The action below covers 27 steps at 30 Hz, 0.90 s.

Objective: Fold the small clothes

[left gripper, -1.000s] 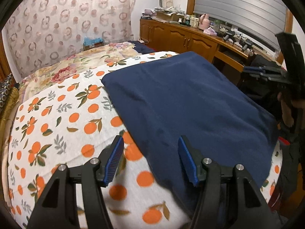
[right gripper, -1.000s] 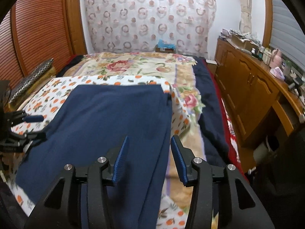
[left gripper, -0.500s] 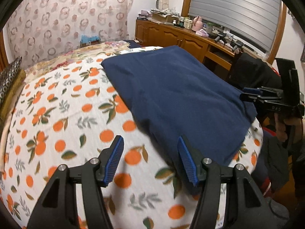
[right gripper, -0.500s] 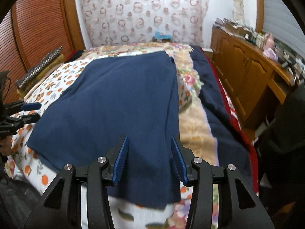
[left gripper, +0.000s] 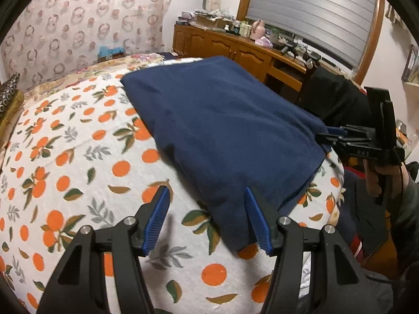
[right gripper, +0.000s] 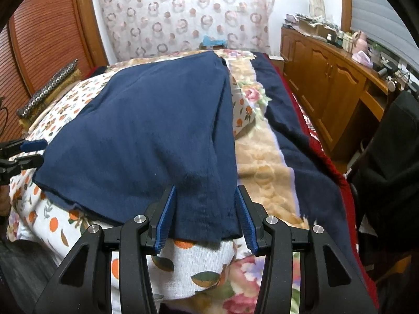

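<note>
A dark navy garment (left gripper: 222,120) lies flat on the bed's orange-print sheet (left gripper: 78,157); it also shows in the right wrist view (right gripper: 146,130). My left gripper (left gripper: 207,204) is open, its fingers either side of the garment's near left corner, just above it. My right gripper (right gripper: 205,204) is open over the garment's near right corner, the hem lying between the fingers. The right gripper also shows in the left wrist view (left gripper: 330,136), and the left gripper in the right wrist view (right gripper: 34,151). Neither holds cloth.
A wooden dresser (right gripper: 335,78) with clutter runs along the bed's right side. A floral blanket (right gripper: 262,157) and a second navy cloth (right gripper: 301,144) lie right of the garment. A dark chair (right gripper: 392,151) stands near the right. A slatted wooden door (right gripper: 39,47) is at left.
Both grippers have pulled back toward the near edge of the bed and dropped low. They now sit at the garment's two near corners. The garment itself has not moved.
</note>
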Tool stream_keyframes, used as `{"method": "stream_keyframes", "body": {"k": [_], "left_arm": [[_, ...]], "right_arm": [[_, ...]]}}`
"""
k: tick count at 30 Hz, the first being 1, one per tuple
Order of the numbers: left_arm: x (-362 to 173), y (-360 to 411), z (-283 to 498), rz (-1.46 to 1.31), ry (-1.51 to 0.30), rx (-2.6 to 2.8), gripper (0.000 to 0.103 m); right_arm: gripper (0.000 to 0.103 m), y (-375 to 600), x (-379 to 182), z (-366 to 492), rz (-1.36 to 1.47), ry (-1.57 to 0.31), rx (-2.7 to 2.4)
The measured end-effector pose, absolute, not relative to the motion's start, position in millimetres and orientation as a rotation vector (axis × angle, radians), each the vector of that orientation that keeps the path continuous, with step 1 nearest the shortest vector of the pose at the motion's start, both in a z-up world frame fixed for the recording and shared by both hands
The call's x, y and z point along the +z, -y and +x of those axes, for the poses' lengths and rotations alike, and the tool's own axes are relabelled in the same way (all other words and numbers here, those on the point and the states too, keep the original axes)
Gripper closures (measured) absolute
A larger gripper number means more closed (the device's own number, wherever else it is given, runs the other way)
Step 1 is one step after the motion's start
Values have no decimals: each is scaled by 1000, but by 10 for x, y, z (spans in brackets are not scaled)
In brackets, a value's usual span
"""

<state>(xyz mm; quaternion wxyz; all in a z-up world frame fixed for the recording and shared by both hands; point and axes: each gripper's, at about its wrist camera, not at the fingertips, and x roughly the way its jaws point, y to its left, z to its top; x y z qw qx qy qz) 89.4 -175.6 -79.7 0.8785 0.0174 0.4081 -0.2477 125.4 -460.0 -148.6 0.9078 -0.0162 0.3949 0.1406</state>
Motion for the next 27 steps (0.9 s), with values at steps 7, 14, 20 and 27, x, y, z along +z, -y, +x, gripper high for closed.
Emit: {"method": "stream_keyframes", "body": {"k": [7, 14, 20, 27], "left_arm": [[-895, 1834, 852, 32, -899, -559, 49], [-907, 1857, 799, 26, -908, -595, 70], [-903, 1879, 783, 18, -915, -619, 78], [-899, 1890, 815, -5, -919, -615, 78]], "right_arm": [[57, 4605, -1521, 1242, -30, -817, 292], [57, 4625, -1534, 1236, -22, -817, 282], [57, 4627, -1517, 1208, -21, -826, 280], [65, 4586, -1507, 1140, -53, -818, 294]]}}
